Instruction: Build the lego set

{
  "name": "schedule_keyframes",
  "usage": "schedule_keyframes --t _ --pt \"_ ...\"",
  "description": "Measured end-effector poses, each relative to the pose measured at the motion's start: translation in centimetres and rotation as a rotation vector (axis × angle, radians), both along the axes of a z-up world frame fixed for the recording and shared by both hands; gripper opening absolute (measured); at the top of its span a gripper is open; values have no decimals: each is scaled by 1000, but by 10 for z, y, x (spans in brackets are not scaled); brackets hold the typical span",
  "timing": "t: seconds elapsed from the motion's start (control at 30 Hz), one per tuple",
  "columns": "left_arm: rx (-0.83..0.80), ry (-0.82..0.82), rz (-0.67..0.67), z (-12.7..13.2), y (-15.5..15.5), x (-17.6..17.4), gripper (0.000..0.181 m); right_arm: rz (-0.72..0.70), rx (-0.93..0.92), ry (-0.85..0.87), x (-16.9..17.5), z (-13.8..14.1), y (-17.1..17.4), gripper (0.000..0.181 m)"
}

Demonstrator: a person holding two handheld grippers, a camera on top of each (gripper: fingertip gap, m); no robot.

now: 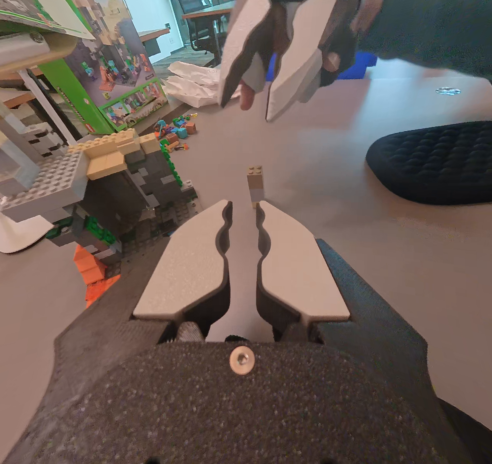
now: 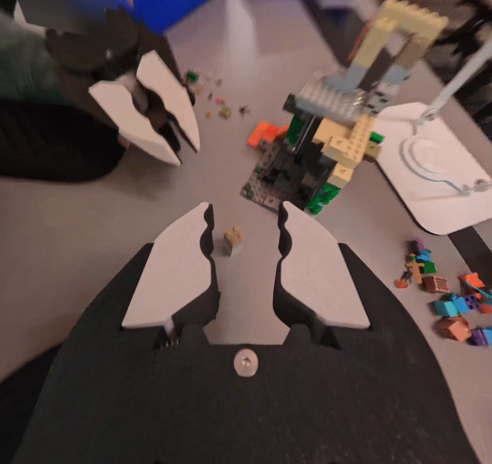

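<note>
Build (image 1: 127,185) was partly up on the table (image 1: 319,238); loose pieces (image 2: 452,299) left. Small brick stack (image 2: 233,239) stood alone, ungrabbed. I had left gripper (image 1: 244,207) narrowly parted, right gripper (image 2: 245,209) wide, both empty.

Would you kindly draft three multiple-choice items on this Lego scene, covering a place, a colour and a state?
1. Where does the small brick stack stand?
A. bare table
B. on the model
C. in the box

2. What colour is the stack's top brick?
A. orange
B. tan
C. blue

3. How is the right gripper?
A. open, empty
B. shut on the stack
C. holding a bag

Answers: 1 A, it stands alone on the grey table; 2 B, the studded top is tan; 3 A, its fingers are apart, nothing between them.
</note>
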State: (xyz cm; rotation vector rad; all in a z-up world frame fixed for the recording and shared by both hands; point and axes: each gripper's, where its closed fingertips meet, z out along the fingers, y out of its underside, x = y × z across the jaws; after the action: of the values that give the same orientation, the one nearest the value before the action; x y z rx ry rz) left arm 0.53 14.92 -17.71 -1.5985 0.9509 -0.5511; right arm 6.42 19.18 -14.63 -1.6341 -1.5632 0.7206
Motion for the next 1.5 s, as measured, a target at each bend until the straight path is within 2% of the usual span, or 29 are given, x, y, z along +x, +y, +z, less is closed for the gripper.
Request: schedule_keyframes --t 0.17,0.43,0.73,1.5 --pt "31 -30 59 8 7 -9 12 -187 11 347 6 18 5 44" --pt "19 -36 133 6 22 -25 12 -311 44 582 22 17 19 41" --pt "17 -45 184 4 32 -38 11 -317 64 597 20 9 16 32" --pt "3 -55 203 1 36 -42 11 -366 119 585 27 9 20 27"
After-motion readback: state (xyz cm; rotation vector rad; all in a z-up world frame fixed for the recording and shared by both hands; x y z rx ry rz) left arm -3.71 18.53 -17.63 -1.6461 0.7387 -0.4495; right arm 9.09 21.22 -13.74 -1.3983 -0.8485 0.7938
